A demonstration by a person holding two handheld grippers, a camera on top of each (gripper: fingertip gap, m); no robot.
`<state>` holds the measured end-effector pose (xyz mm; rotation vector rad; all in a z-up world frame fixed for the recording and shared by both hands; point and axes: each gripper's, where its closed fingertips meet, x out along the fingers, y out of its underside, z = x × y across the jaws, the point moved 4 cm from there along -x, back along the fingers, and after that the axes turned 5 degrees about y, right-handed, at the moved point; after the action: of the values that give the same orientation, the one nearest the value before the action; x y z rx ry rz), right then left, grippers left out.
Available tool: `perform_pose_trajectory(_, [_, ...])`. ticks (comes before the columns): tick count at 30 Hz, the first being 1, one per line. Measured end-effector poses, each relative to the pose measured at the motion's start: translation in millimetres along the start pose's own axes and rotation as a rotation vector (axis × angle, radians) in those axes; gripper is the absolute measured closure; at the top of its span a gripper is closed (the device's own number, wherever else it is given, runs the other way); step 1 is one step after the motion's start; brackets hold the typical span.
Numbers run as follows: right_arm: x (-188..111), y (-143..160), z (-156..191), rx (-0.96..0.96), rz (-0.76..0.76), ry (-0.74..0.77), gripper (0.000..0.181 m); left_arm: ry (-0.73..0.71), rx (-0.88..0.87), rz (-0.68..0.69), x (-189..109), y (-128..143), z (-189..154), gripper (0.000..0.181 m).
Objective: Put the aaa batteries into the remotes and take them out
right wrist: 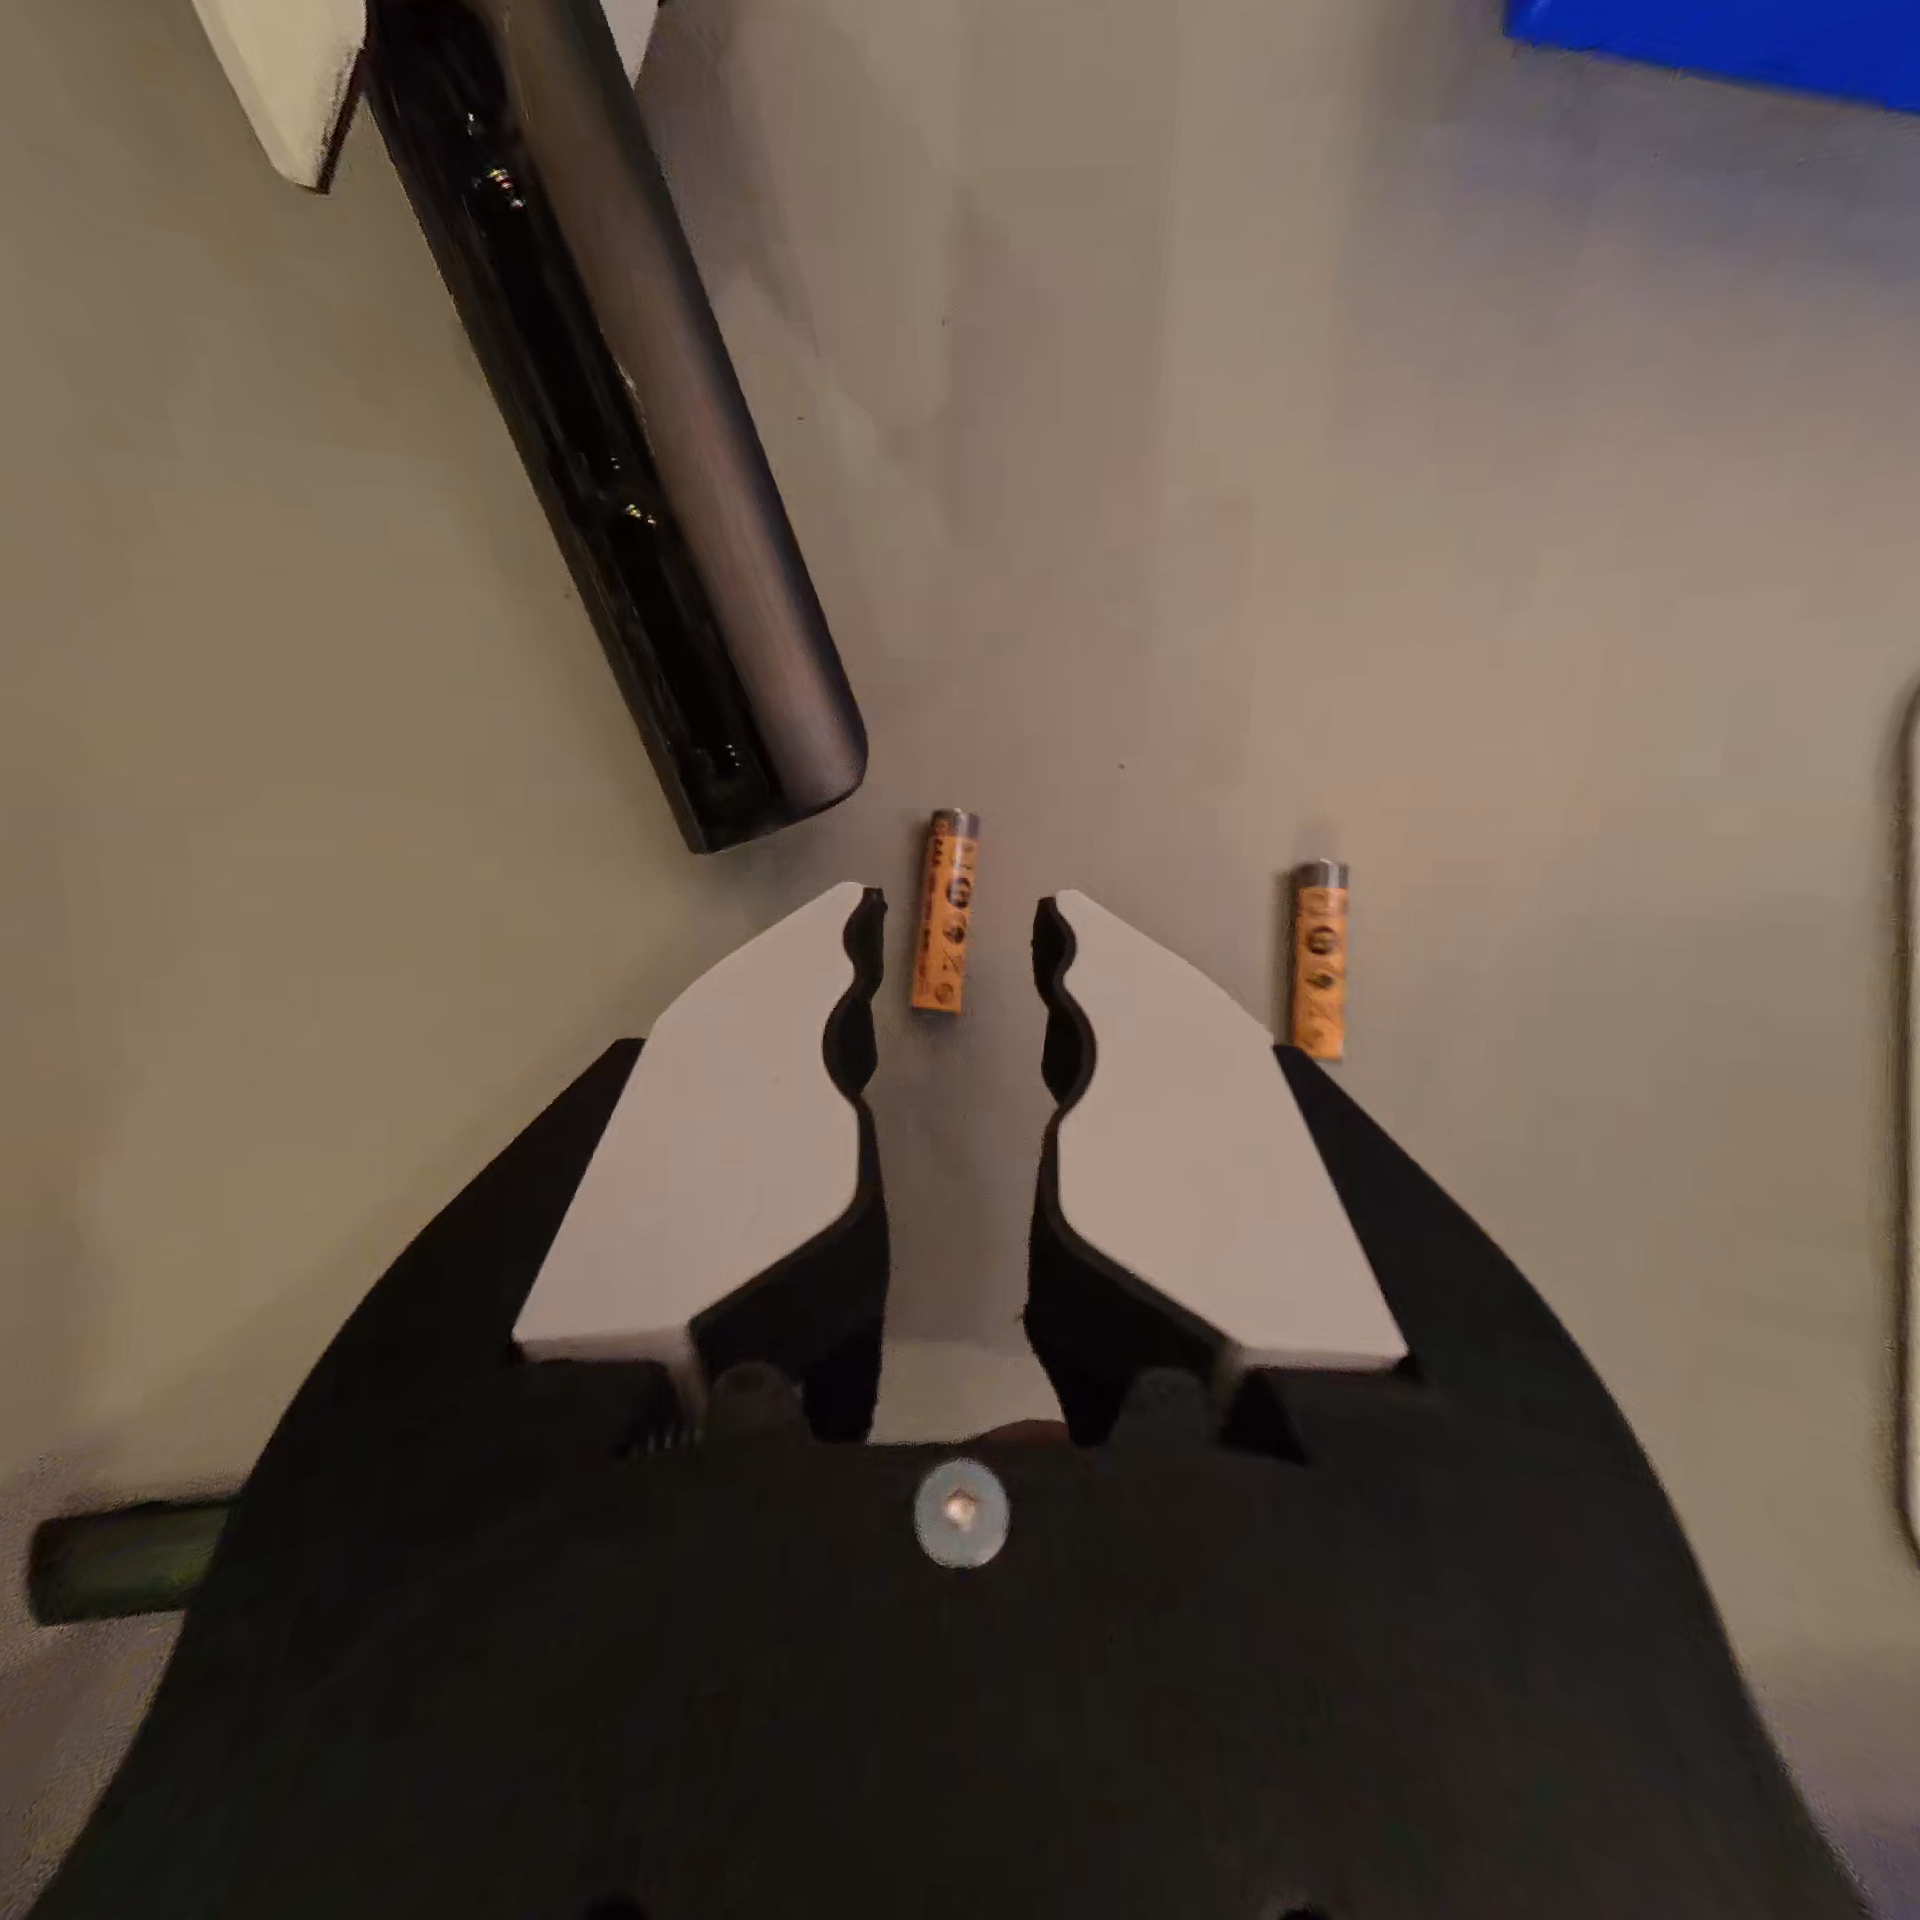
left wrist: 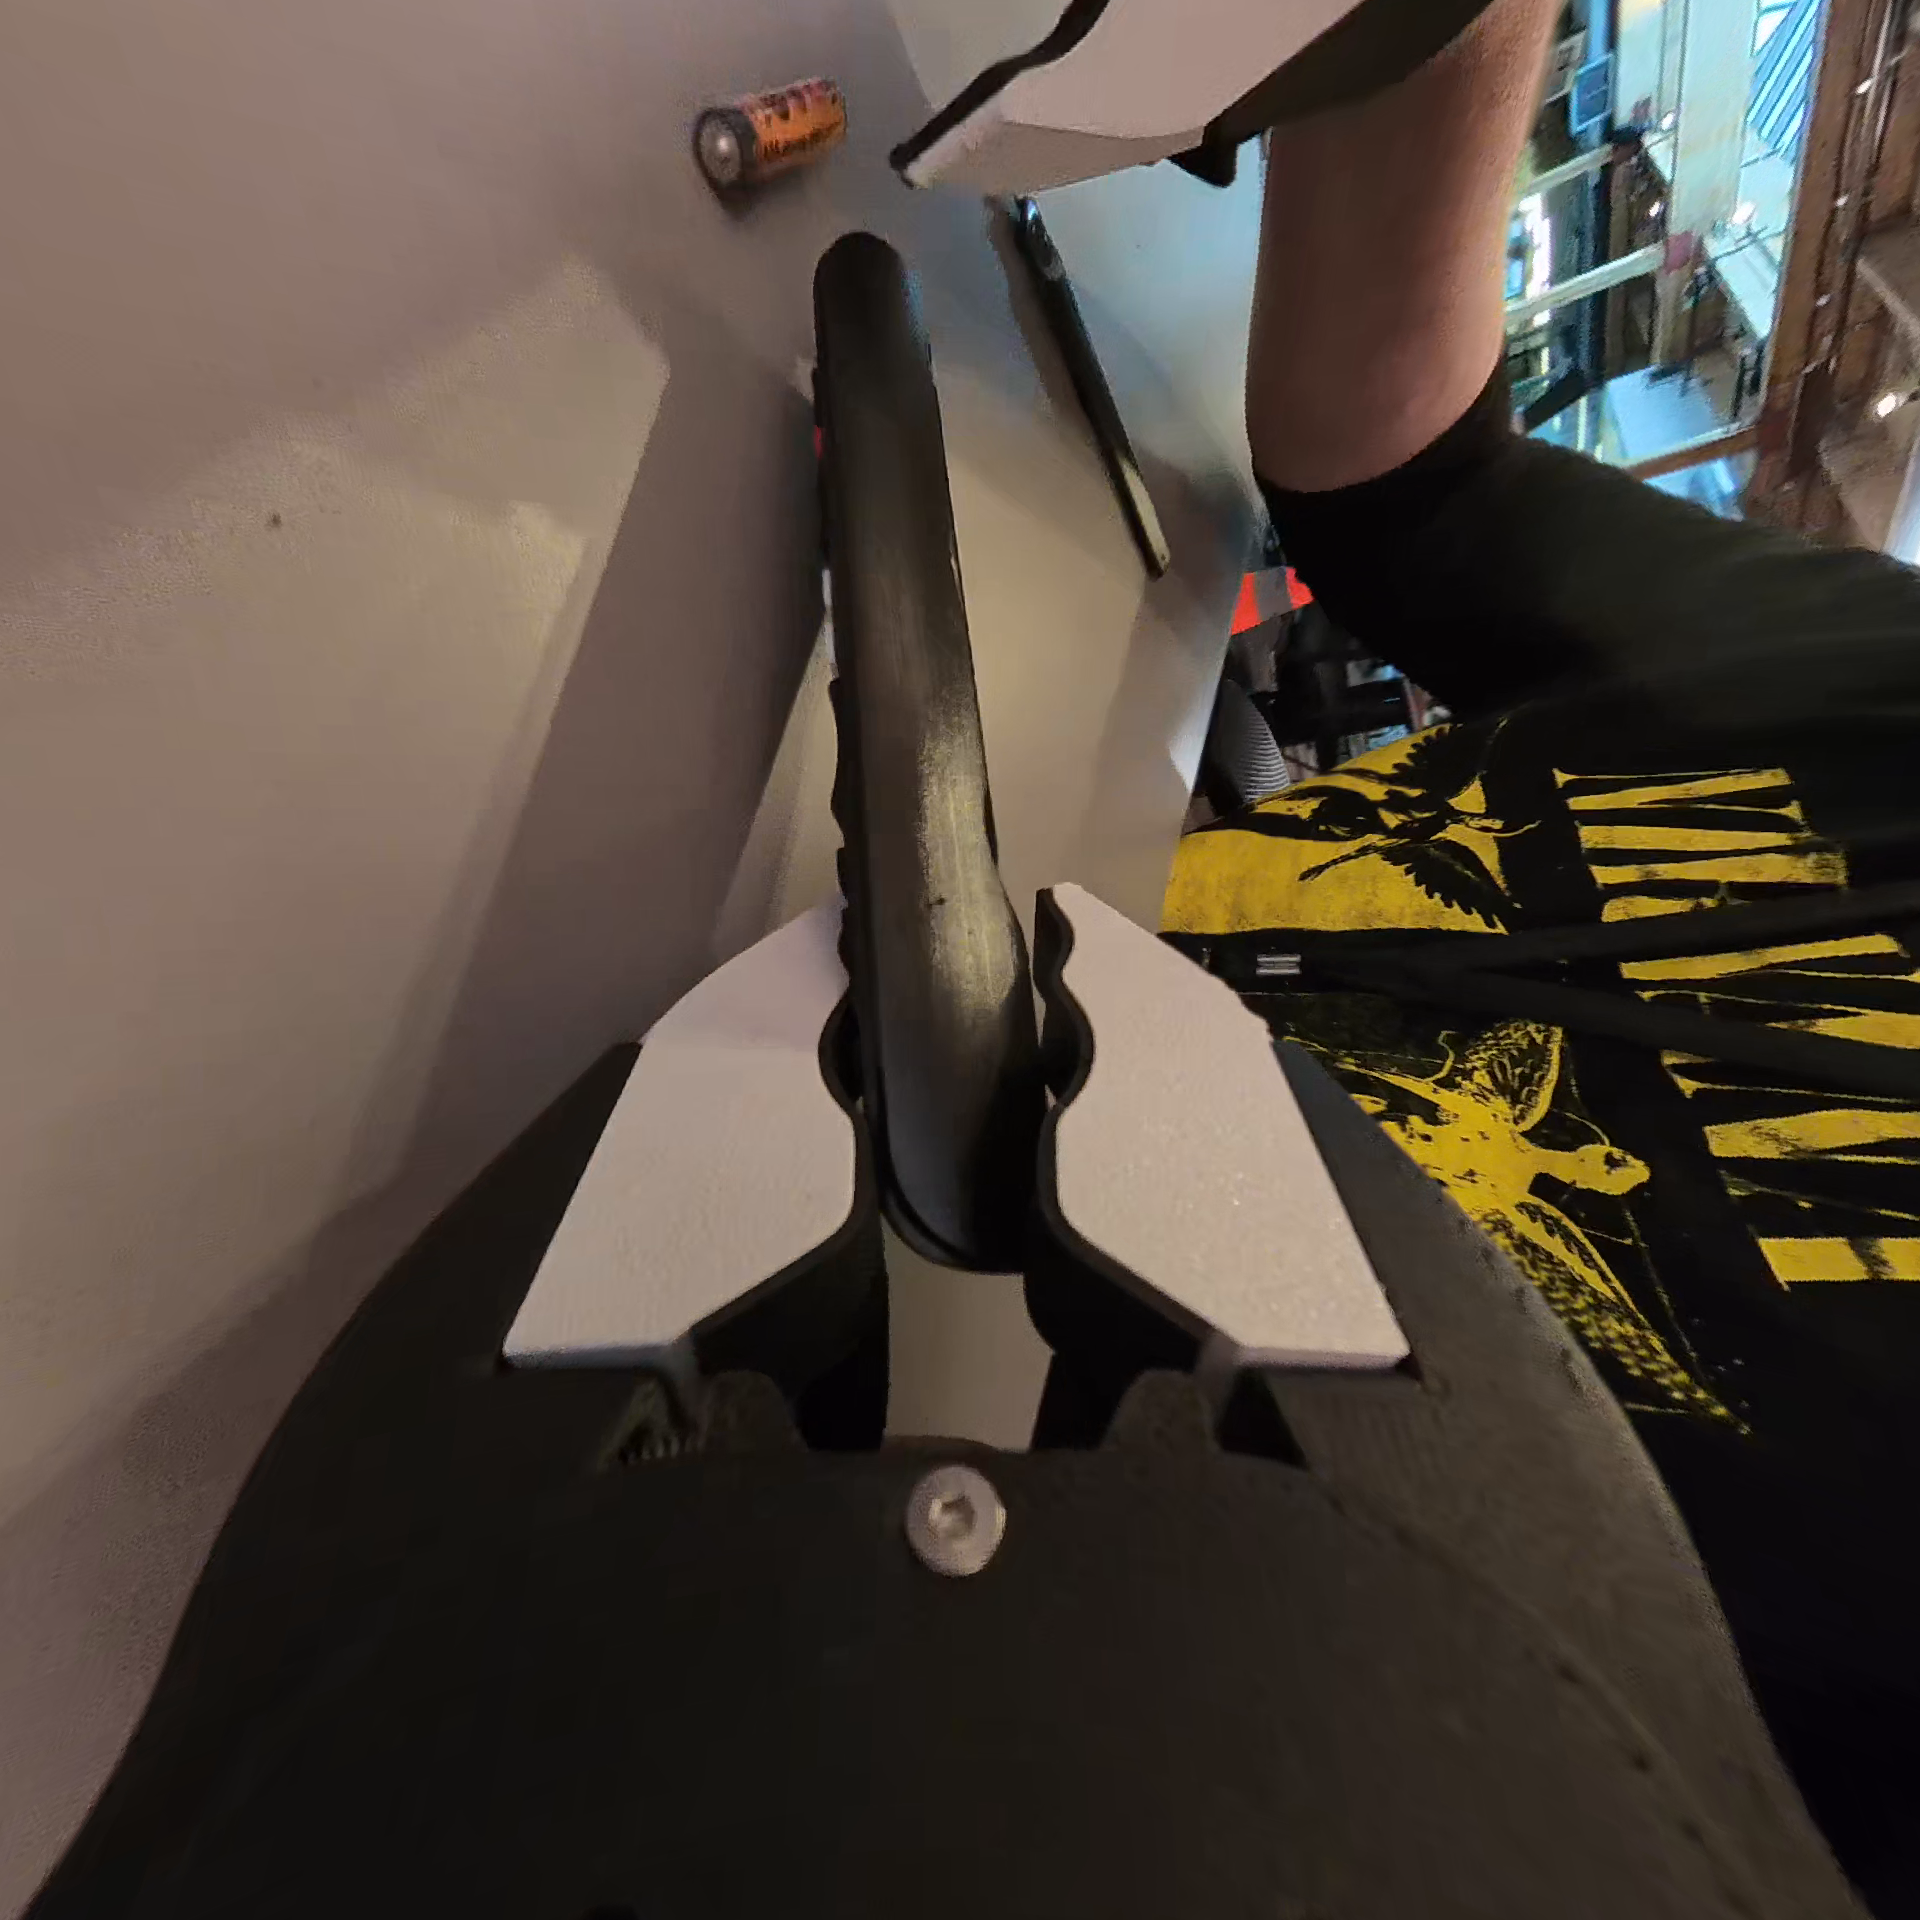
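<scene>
My left gripper is shut on a black remote, held on edge over the grey table. In the right wrist view the same remote shows its open battery bay, which looks empty, with the left gripper's white fingers at its far end. My right gripper is open, its tips either side of an orange AAA battery lying on the table. A second orange battery lies to its right. In the left wrist view one battery lies beyond the remote's tip, with the right gripper's finger above it.
A thin black battery cover lies on the table near its edge. A person's arm and black-and-yellow shirt are at the right. A blue object sits at the far right, a dark cylinder at the lower left, a rounded rim at the right edge. The gap from one gripper's tips to the other's is roughly 15 centimeters. From the right gripper's tips to the dark cylinder is close to 20 centimeters.
</scene>
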<state>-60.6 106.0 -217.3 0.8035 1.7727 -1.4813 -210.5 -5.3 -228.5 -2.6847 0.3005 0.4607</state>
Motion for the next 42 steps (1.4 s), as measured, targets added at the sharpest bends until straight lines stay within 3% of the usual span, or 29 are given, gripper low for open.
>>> perform_pose_trajectory(5, [23.3, 3.3, 1.6, -0.009, 0.114, -0.062, 0.161, 0.041, -0.063, -0.014, 0.8, 6.3, 2.9, 0.153])
perform_pose_trajectory(9, [26.9, 3.2, 1.9, 0.019, 0.076, -0.098, 0.172, 0.050, -0.088, -0.010, 4.8, 5.8, 5.9, 0.154])
perform_pose_trajectory(13, [9.3, -19.2, 2.8, 0.097, -0.189, -0.169, 0.172, 0.072, -0.109, -0.004, 9.8, 3.7, 6.7, 0.154])
perform_pose_trajectory(16, [-5.2, -43.7, 19.9, 0.013, -0.418, -0.231, 0.172, 0.086, -0.120, -0.006, 12.5, 0.1, 7.2, 0.154])
perform_pose_trajectory(20, [1.6, -60.0, 42.6, -0.158, -0.487, -0.219, 0.172, 0.102, -0.125, 0.006, 17.4, -2.8, 6.4, 0.154])
perform_pose_trajectory(29, [20.5, -69.0, 66.2, -0.440, -0.455, -0.106, 0.172, 0.136, -0.128, 0.009, 24.1, -5.1, 3.8, 0.154])
perform_pose_trajectory(40, [26.7, -63.0, 65.6, -0.479, -0.417, -0.093, 0.171, 0.157, -0.136, -0.009, 23.5, -6.3, 3.1, 0.154])
perform_pose_trajectory(42, [25.0, -60.0, 61.8, -0.473, -0.405, -0.078, 0.160, 0.161, -0.137, -0.012, 23.0, -6.5, 2.8, 0.154])
